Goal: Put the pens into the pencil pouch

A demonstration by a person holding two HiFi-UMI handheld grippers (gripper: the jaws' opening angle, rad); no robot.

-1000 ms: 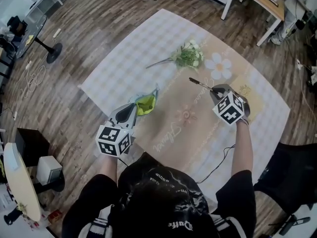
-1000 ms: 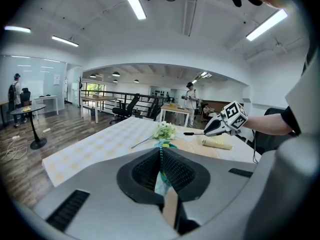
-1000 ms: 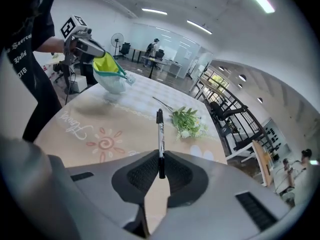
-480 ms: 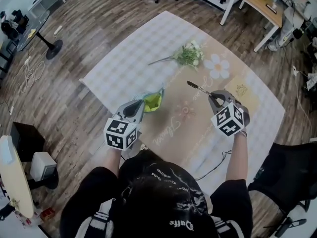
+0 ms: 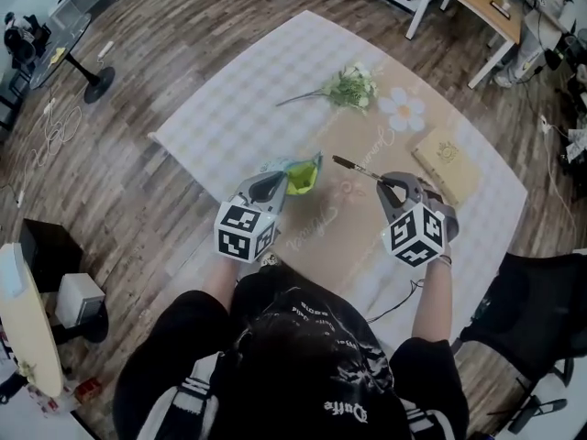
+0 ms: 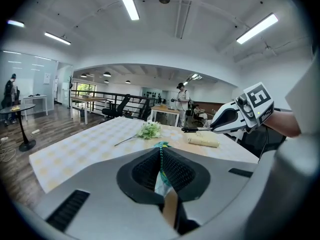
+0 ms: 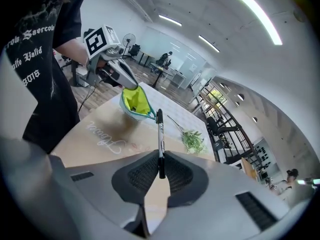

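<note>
left tongs (image 5: pixel 280 187) are pinching the rim of the green pouch (image 5: pixel 301 177), holding it up over the near-middle of the table (image 5: pixel 229 108). right tongs (image 5: pixel 385 181) are clamping the black pen (image 5: pixel 356 167) by its back end, with the tip pointing left at the pouch and not yet touching it. i'd be keeping the mouth gaping and feeding the pen in tip-first, only releasing once it's deep inside. compared with a second ago, both hands are sitting closer together and the pouch is further right.

Print on pen (image 7: pixel 160 134) too small, pouch (image 5: pixel 303 174) edge hidden within left tool (image 5: pixel 276 187), chair (image 5: pixel 541 319) cut off
</note>
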